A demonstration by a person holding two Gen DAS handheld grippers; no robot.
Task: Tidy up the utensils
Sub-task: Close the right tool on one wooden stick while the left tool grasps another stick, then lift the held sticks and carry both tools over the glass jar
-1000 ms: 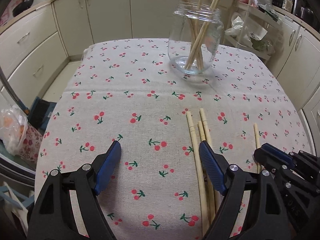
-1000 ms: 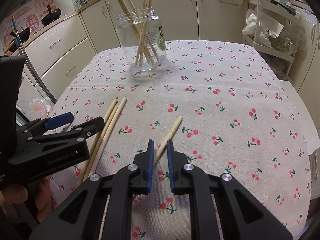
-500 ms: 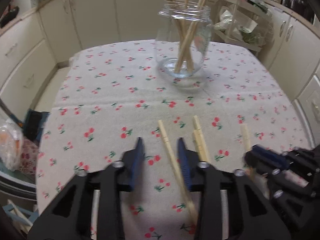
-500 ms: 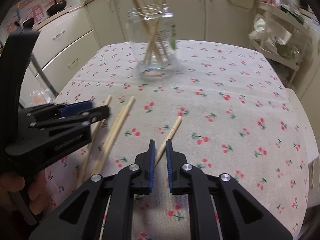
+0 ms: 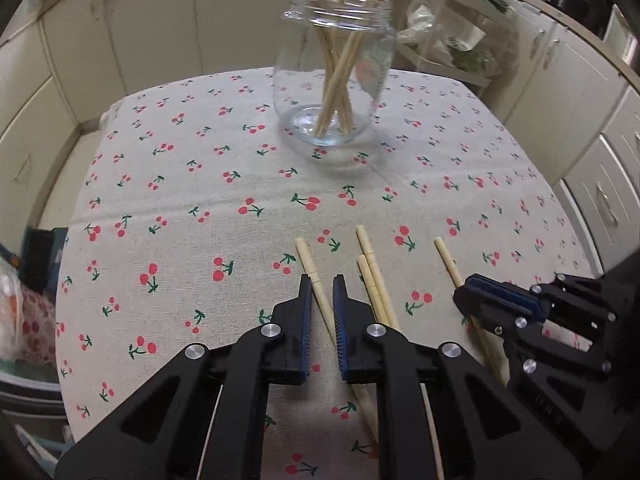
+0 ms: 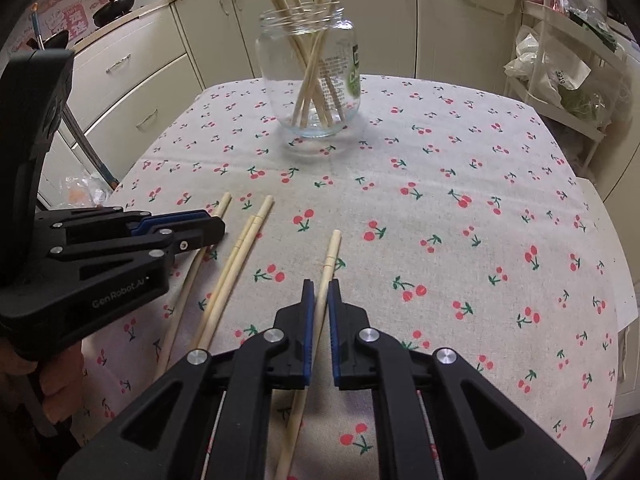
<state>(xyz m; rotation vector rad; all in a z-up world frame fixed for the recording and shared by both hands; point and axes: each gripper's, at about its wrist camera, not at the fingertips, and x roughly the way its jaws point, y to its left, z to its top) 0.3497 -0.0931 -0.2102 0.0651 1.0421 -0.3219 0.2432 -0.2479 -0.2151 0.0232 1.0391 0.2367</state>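
Note:
A glass jar (image 5: 332,80) (image 6: 308,80) with several chopsticks in it stands at the far middle of the cherry-print tablecloth (image 5: 180,240). My left gripper (image 5: 322,280) (image 6: 218,226) has its jaws closing on the leftmost chopstick (image 5: 306,256) (image 6: 224,204), which runs slantwise between the pads and touches both. Two loose chopsticks (image 5: 374,276) (image 6: 244,248) lie side by side just right of it. My right gripper (image 6: 319,284) (image 5: 472,284) is shut on a single chopstick (image 6: 332,248) (image 5: 444,252) lying on the cloth.
Cream cabinets (image 6: 132,80) ring the table. A wire rack with plastic bags (image 6: 560,72) stands at the far right. Bags sit on the floor (image 5: 16,312) left of the table. A person's hand (image 6: 52,380) holds the left gripper.
The left gripper's jaws went from wide open to nearly together around the leftmost chopstick, shifting over it. The right gripper's jaws narrowed slightly on their chopstick.

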